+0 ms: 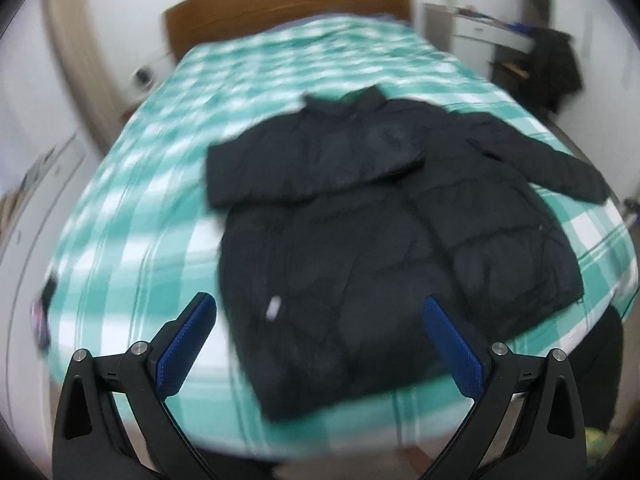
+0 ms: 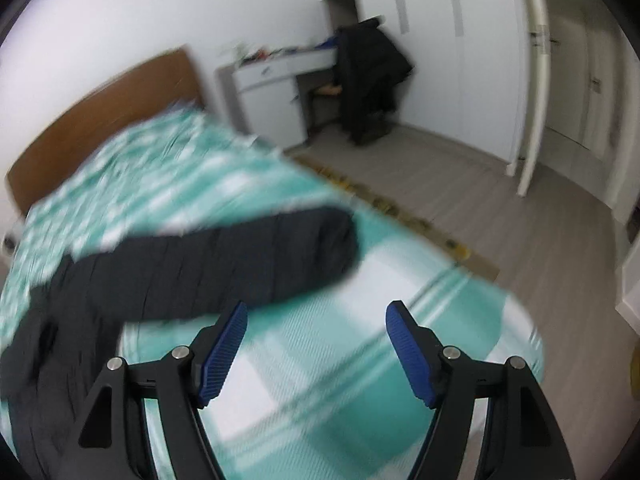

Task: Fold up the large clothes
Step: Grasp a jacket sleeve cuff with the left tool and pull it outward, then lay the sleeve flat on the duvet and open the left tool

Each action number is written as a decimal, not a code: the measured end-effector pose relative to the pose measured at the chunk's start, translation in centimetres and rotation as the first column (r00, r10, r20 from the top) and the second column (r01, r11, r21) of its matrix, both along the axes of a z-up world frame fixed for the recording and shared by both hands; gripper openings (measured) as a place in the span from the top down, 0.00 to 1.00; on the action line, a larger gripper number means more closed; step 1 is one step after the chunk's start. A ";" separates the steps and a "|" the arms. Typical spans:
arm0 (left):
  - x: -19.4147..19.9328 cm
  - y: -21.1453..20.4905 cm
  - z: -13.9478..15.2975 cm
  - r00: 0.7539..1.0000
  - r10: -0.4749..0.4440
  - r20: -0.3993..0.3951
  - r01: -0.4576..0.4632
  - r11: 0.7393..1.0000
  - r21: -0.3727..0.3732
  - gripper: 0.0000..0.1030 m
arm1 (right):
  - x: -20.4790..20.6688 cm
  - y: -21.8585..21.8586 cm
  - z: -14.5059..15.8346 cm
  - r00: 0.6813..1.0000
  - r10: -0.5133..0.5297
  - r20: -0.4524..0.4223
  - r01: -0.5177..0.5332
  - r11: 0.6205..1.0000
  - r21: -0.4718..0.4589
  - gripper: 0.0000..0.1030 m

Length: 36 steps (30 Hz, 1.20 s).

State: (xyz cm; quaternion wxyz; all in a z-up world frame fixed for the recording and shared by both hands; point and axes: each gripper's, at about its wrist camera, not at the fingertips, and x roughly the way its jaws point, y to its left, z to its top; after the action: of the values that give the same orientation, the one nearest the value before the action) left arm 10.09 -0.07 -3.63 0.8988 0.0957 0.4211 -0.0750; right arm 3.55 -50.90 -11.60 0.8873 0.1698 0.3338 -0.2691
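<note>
Jacket: a dark navy, almost black quilted puffer jacket (image 1: 372, 216) lies front up and flat on the bed (image 1: 132, 208), collar toward the brown headboard (image 1: 280, 4).
Sleeves: 1 sleeve (image 1: 304, 160) is folded across the chest; the other sleeve (image 2: 224, 264) stretches out sideways over the cover toward the bed's edge.
Detail: a small pale tag (image 1: 273, 307) shows near the hem; both views are blurred, so finer seams cannot be read.
Bed cover: green and white check.
Left gripper (image 1: 320, 344): jaws spread wide above the jacket's hem, blue pads holding nothing.
Right gripper (image 2: 316, 350): jaws wide apart over bare cover, just beside the outstretched sleeve, nothing between them.
Background table (image 2: 280, 64): white, with small clutter on top and a dark garment (image 2: 372, 76) draped in front of it.
</note>
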 end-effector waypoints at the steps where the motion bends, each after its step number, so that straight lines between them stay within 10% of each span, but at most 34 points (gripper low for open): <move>1: 1.6 -1.0 -0.2 0.999 -0.044 0.010 0.044 0.999 -0.009 0.00 | 0.2 1.2 -0.6 1.000 0.025 -0.003 -0.025 1.000 0.000 0.29; 10: 20.0 -13.8 -7.0 0.974 -0.179 -0.139 0.189 0.980 0.059 0.01 | -0.9 14.4 -3.0 0.953 0.303 -0.007 -0.302 0.952 0.049 0.29; 17: 27.5 -16.1 -12.9 0.960 -0.060 -0.274 0.076 0.996 0.046 0.05 | -1.7 20.5 -4.5 0.902 0.431 -0.006 -0.429 0.898 0.095 0.29; 21: 27.5 -14.3 -13.5 0.962 -0.060 -0.266 0.065 0.998 0.012 0.65 | -1.4 22.3 -5.4 0.875 0.482 -0.039 -0.477 0.874 0.094 0.29; 30: 20.3 -3.1 -3.3 0.997 -0.006 -0.078 -0.002 0.995 -0.097 0.72 | -1.6 24.5 -3.0 0.855 0.518 -0.017 -0.518 0.855 0.029 0.29; 36: 12.8 12.2 5.3 0.982 0.179 0.066 -0.165 0.971 -0.173 0.72 | -2.2 26.8 -1.2 0.828 0.561 0.005 -0.561 0.827 -0.031 0.29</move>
State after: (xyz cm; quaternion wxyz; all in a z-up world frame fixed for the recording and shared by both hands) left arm 22.94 12.10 1.65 0.9232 -0.0137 0.3830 -0.0277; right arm 1.37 -24.15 -12.75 0.9317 0.0537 0.3592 -0.0003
